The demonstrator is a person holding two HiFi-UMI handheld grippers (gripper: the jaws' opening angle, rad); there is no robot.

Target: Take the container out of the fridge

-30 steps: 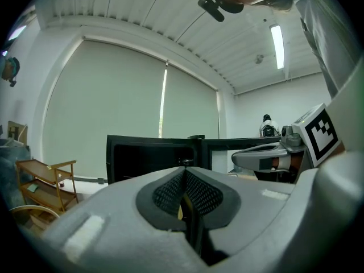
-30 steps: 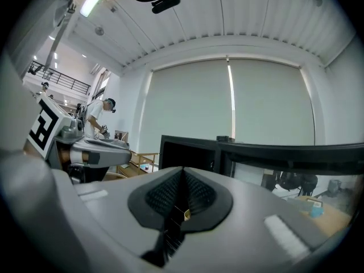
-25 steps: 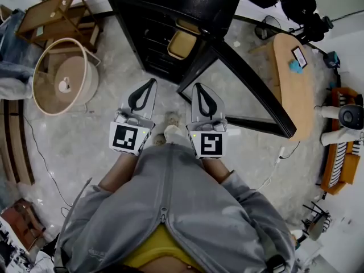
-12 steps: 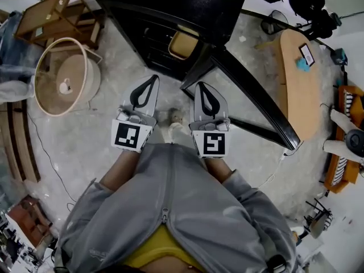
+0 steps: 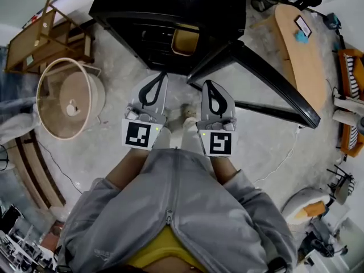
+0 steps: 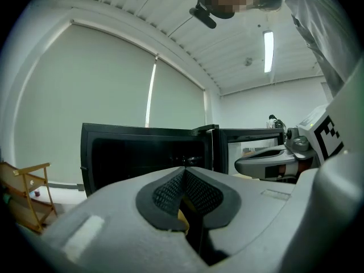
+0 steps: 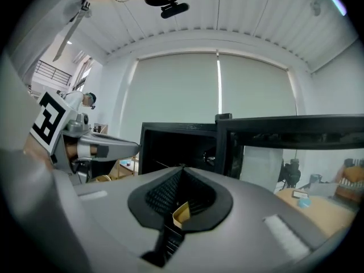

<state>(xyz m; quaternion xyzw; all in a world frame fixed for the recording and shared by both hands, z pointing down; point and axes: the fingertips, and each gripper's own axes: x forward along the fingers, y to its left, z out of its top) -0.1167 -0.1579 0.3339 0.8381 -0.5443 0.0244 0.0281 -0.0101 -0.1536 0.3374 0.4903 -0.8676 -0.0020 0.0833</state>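
So far nothing is lifted: the fridge (image 5: 170, 4) stands with its door (image 5: 273, 83) swung open to the right, and the tan container (image 5: 183, 40) sits on a shelf inside, beyond both grippers. My left gripper (image 5: 162, 75) and right gripper (image 5: 208, 84) are both pressed closed and empty, short of it. It lies flat, its long axis seemingly running near to far, though that is hard to judge.

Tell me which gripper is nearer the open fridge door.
Right. The right gripper points just beside the near edge of the fridge door; the left gripper sits farther left, facing the fridge interior.
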